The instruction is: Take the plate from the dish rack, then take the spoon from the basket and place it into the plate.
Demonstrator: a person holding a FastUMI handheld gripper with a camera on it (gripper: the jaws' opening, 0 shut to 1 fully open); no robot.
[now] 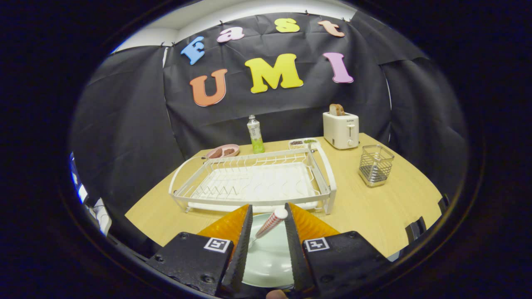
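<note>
A pale green plate (268, 259) lies on the wooden table just in front of the white dish rack (257, 182), under and between my fingers. A spoon with a red-and-white checked handle (270, 224) rests slanted in the plate, its bowl end down near the left finger and its handle tip up beside the right fingertip. My gripper (268, 207) hovers over the plate with its fingers apart, wider than the handle, and they do not both press on it. The dish rack holds no dishes. The wire basket (376, 164) stands beyond the fingers, to the right of the rack.
A white toaster (341, 128) with a slice of bread stands at the back right. Behind the rack are a bottle (255, 135), a pink dish (222, 151) and a small dish of food (303, 143). Bare tabletop (374, 207) lies between rack and basket.
</note>
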